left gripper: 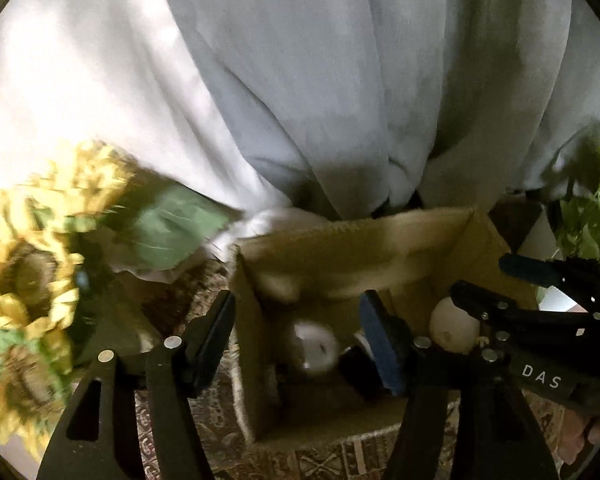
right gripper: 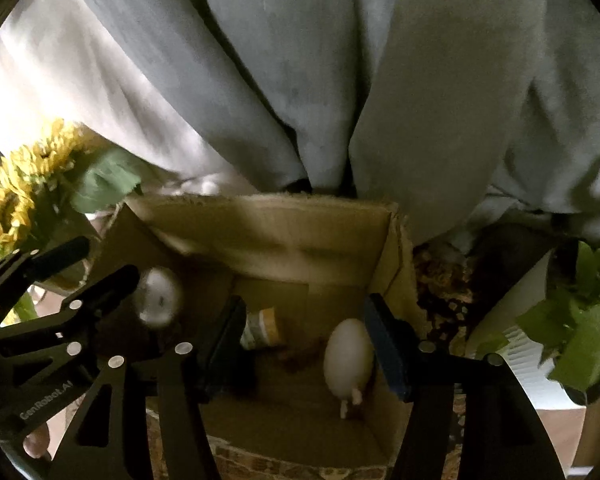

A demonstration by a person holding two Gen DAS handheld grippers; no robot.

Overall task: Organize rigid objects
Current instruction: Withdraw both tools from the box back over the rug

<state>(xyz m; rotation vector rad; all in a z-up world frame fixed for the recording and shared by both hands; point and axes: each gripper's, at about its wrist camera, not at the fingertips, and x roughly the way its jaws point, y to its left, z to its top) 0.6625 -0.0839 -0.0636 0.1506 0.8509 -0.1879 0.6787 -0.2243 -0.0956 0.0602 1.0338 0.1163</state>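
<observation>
An open cardboard box (left gripper: 340, 236) (right gripper: 268, 216) stands on a patterned cloth. Inside lie a white round object (left gripper: 316, 346) (right gripper: 158, 296), a white egg-shaped figurine (right gripper: 348, 360) (left gripper: 454, 326), a small labelled bottle (right gripper: 262, 328) and a dark object (left gripper: 360, 368). My left gripper (left gripper: 300, 332) is open over the box's left wall, empty. My right gripper (right gripper: 304, 340) is open inside the box, empty, its right finger beside the figurine. Each gripper shows in the other's view.
A sunflower bouquet (left gripper: 32, 264) (right gripper: 16, 196) lies left of the box. A green leafy plant (right gripper: 580, 332) (left gripper: 592, 220) stands to the right. Pale curtain fabric (left gripper: 300, 80) hangs behind the box.
</observation>
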